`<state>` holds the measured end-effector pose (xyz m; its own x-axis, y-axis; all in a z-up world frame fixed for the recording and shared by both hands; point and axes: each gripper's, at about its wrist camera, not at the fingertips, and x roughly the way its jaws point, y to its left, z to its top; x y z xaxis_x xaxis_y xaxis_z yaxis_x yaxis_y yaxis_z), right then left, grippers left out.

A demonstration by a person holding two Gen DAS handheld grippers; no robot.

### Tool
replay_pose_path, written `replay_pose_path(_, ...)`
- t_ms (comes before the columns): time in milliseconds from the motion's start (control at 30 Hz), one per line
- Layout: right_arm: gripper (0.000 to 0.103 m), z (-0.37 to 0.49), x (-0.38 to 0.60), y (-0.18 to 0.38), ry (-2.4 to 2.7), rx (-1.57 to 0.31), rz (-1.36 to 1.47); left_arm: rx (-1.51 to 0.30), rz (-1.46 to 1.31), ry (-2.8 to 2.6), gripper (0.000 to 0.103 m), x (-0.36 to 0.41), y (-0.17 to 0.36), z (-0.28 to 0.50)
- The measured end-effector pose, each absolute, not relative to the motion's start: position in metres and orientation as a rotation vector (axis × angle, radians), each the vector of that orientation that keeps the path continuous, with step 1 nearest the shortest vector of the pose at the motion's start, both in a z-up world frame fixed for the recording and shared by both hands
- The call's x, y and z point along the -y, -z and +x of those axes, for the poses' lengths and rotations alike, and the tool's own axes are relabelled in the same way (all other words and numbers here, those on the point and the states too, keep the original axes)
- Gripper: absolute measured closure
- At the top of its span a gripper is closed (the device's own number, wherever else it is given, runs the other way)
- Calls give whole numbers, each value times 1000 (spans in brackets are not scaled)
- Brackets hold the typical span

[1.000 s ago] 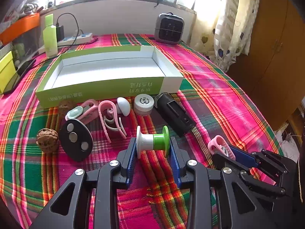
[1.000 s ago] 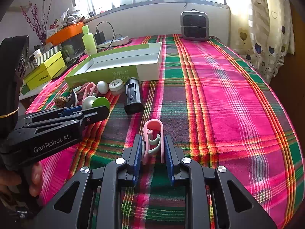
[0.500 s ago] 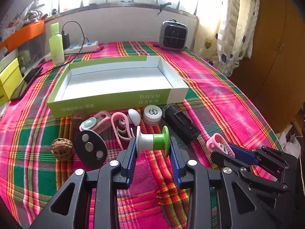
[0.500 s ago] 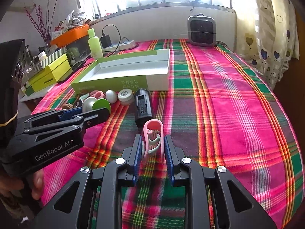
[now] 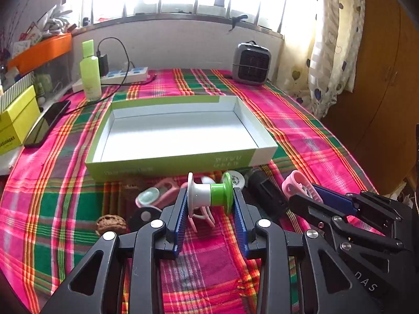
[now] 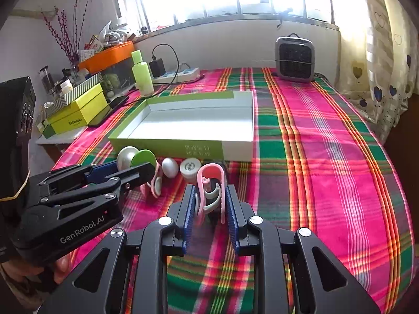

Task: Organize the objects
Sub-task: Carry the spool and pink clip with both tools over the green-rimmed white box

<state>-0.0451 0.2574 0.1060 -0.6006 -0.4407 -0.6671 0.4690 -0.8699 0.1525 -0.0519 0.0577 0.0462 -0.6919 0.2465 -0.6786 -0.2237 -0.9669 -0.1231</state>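
Note:
My left gripper [image 5: 210, 196] is shut on a white-and-green spool [image 5: 210, 191], held above the plaid cloth. That same spool [image 6: 136, 158] and the left gripper [image 6: 123, 170] show at the left of the right wrist view. My right gripper [image 6: 210, 196] is shut on a pink clip [image 6: 210, 187]; the clip [image 5: 298, 184] also appears at the right of the left wrist view. An open green-and-white box [image 5: 180, 157] [image 6: 183, 145] lies ahead, nothing in it. Before it lie a white egg shape [image 6: 169, 167], a small white jar [image 6: 190, 168], a black device [image 5: 264, 191], another pink clip [image 5: 159, 193] and a walnut [image 5: 111, 223].
At the back stand a grey heater [image 5: 251, 64], a green bottle [image 5: 90, 72] and a power strip [image 5: 125, 76]. A phone [image 5: 47, 123] and a yellow box [image 5: 15, 120] lie left. A wooden cabinet [image 5: 379, 91] and a curtain [image 5: 327, 52] flank the right edge.
Both grippers have risen and tilted up with their loads, so the box and the back of the table sit lower and nearer in view. Neither grip has changed.

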Motion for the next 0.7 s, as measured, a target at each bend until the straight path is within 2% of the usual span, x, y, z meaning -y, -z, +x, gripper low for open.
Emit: replay_pose_path(700,79,-99,-219,-118,2378,-42,1014,100,-1099,-2732,72,-22,-53,-109)
